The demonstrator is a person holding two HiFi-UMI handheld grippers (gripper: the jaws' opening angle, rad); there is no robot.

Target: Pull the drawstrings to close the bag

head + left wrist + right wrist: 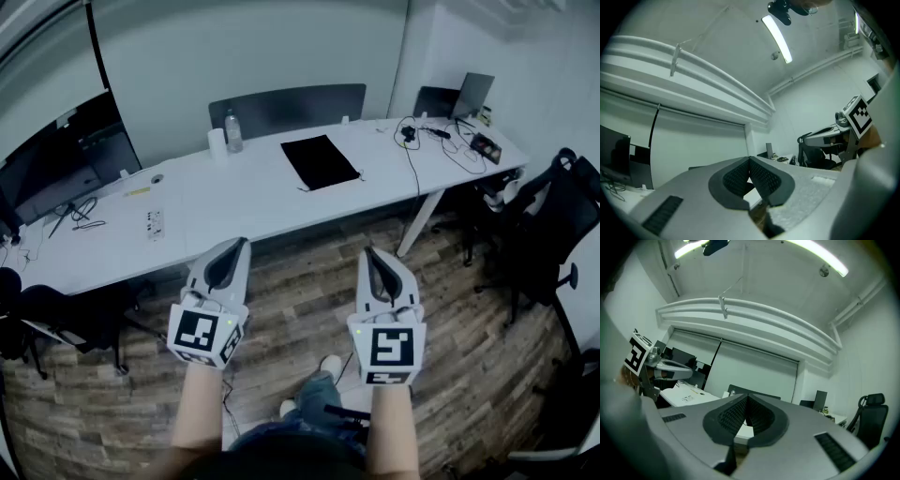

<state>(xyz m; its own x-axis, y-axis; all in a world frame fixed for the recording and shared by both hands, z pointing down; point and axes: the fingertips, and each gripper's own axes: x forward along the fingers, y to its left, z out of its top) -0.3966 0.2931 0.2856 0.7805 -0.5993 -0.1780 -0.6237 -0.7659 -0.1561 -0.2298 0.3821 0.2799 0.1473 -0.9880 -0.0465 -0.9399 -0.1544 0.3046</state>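
A flat black drawstring bag (320, 161) lies on the long white table (234, 202), toward its far side, with thin strings trailing at its near corners. My left gripper (238, 246) and right gripper (367, 253) are held side by side over the wooden floor, well short of the table's near edge and apart from the bag. Both are shut with nothing between the jaws. In the left gripper view the left gripper (750, 161) has its black pads meeting; the right gripper (746, 399) shows the same in its own view. The bag is out of sight in both gripper views.
A water bottle (232, 130) and a white cup (217, 142) stand at the table's back edge. A laptop (469, 96) and cables (412, 141) occupy the right end, a monitor (56, 169) the left. Office chairs (544, 234) stand at right and behind the table.
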